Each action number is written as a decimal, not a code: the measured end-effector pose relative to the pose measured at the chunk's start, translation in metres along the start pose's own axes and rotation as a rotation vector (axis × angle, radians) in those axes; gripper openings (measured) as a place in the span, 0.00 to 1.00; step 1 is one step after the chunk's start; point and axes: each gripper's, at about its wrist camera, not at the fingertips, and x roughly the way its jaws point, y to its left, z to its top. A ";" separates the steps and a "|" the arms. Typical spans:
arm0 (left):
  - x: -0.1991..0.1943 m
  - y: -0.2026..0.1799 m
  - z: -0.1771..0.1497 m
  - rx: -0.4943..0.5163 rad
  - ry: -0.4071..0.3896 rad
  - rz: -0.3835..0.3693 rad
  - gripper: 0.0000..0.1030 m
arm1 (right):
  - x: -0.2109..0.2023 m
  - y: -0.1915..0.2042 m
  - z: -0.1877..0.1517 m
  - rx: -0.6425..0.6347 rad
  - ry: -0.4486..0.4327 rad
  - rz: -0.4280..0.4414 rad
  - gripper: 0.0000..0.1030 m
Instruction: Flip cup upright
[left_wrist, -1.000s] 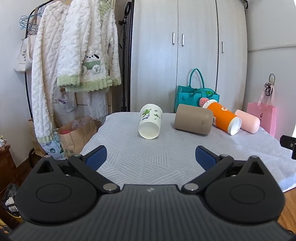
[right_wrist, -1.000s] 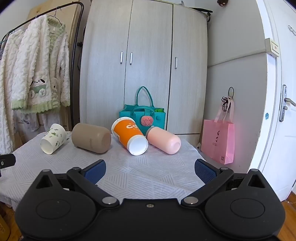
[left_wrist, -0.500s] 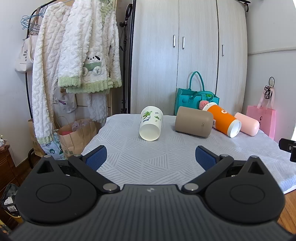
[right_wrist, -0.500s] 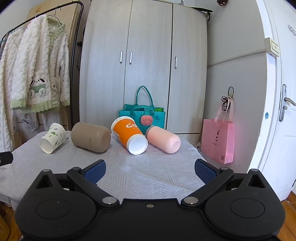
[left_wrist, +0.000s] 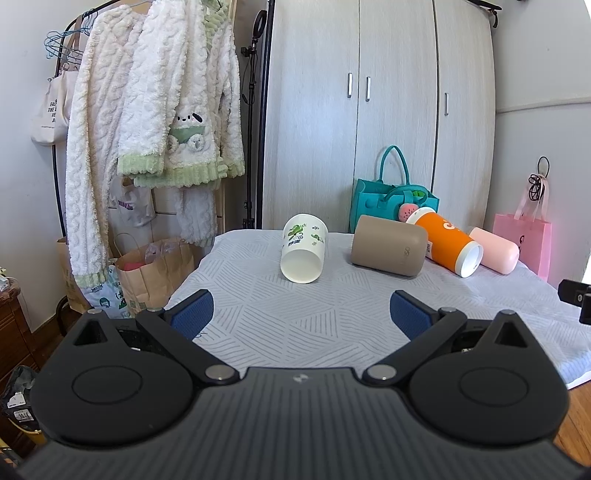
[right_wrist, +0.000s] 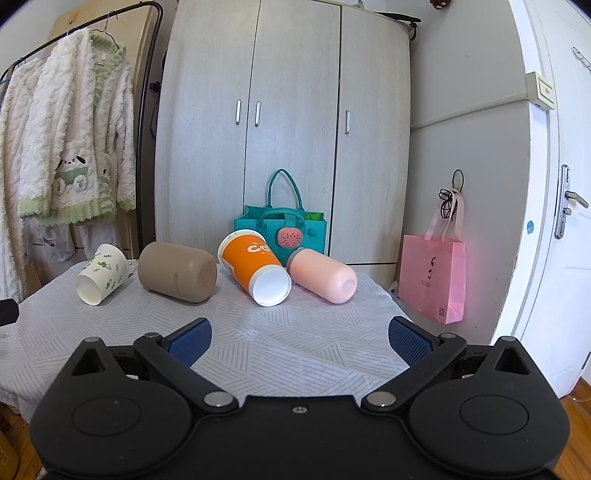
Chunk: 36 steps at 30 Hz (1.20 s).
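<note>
Left claw (left_wrist: 301, 308) hangs low over the near edge of the tabletop (left_wrist: 295, 325), blue pads spread wide and gripping nothing, and dead ahead at twelve o'clock lies the white cup with green prints (left_wrist: 303, 248), on its side, open mouth tipped toward the camera. Over at one o'clock, the tan cup (left_wrist: 388, 244) is down on its side as well, with the orange cup (left_wrist: 445, 242) just beside it at two o'clock, white rim facing out, and the pink cup (left_wrist: 495, 250) tucked against that one. A teal tote bag (left_wrist: 373, 195) stands behind the row. Across to the right claw (right_wrist: 299, 339), also spread wide and empty, hovering at the tabletop's near edge: from here the white cup sits far off at ten o'clock (right_wrist: 101, 273), the tan cup at eleven (right_wrist: 177, 272), the orange cup near twelve (right_wrist: 255, 271), and the pink cup at one o'clock (right_wrist: 323, 275), all four toppled. A pink gift bag (right_wrist: 432, 277) stands at three o'clock against the wall.
</note>
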 end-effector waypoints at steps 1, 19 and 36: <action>0.000 0.000 0.000 0.001 0.000 0.000 1.00 | 0.000 0.000 0.000 0.000 0.000 0.000 1.00; -0.001 0.000 0.003 0.000 -0.001 -0.003 1.00 | 0.001 0.000 -0.002 -0.004 0.005 0.000 1.00; 0.006 -0.004 0.001 -0.002 0.011 -0.008 1.00 | 0.008 0.004 -0.002 -0.003 0.029 0.012 1.00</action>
